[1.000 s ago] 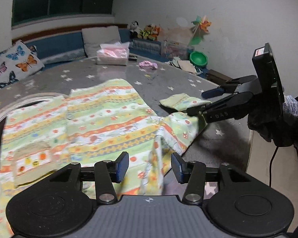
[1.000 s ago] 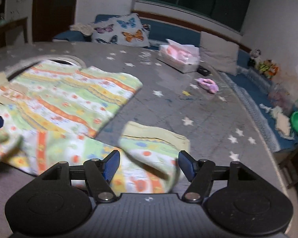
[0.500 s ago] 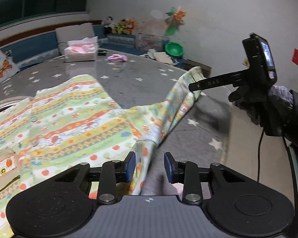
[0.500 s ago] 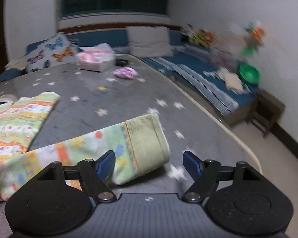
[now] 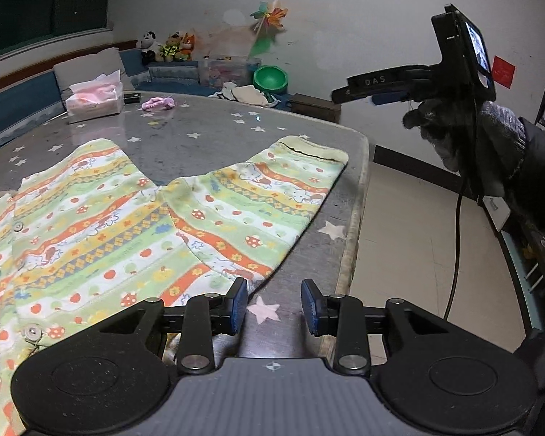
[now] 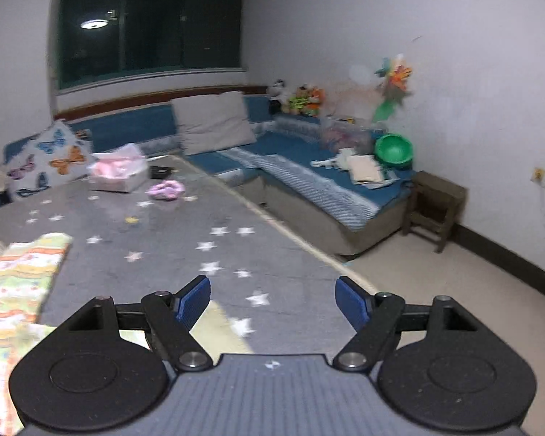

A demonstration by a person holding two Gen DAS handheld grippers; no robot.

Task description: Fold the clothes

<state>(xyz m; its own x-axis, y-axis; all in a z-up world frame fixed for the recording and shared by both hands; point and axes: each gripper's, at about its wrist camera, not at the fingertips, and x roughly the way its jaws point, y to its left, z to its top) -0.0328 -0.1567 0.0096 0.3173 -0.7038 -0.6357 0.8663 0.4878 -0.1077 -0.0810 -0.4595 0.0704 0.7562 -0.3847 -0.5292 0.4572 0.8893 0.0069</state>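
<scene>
Both claws released the sleeve, now spread flat.

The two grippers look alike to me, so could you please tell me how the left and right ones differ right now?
The left gripper sits low at the table's near edge, by the sleeve of the striped shirt; the right gripper is raised above the table, away from the cloth. The left gripper's fingers stand closer together than the right gripper's. Both are open, hold nothing, and have blue pads.

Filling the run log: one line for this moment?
step: sleeve spread flat on table | left gripper: open, empty | right gripper: open, lifted clear
</scene>
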